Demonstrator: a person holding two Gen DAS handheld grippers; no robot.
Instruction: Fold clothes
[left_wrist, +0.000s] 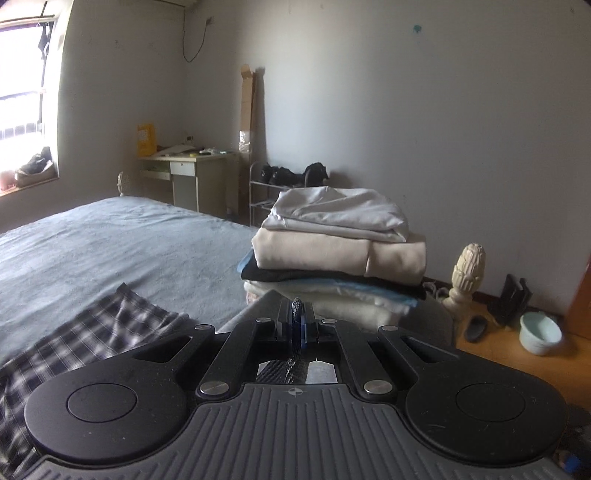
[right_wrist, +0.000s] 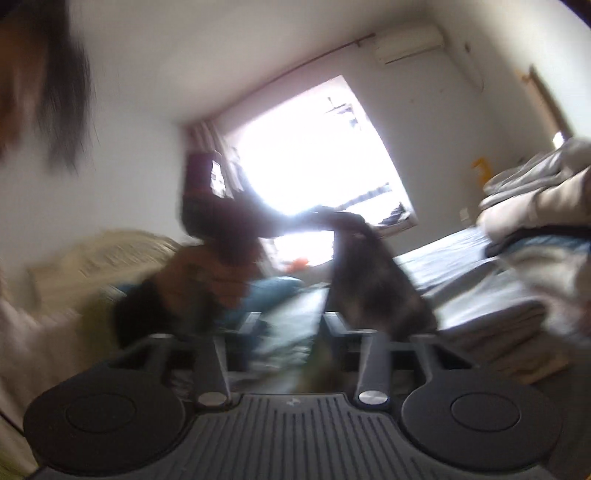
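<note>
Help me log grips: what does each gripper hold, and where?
Left gripper pinches the plaid cloth by an edge. Right gripper stands open and clamps nothing, though blur hides whether cloth brushes it.

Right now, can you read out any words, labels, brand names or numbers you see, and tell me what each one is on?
No text can be read.
Yellow bag on the desk: dark markings, too small to read.
Left gripper: only a small round symbol, no letters.
Right wrist view: too blurred to read anything.
</note>
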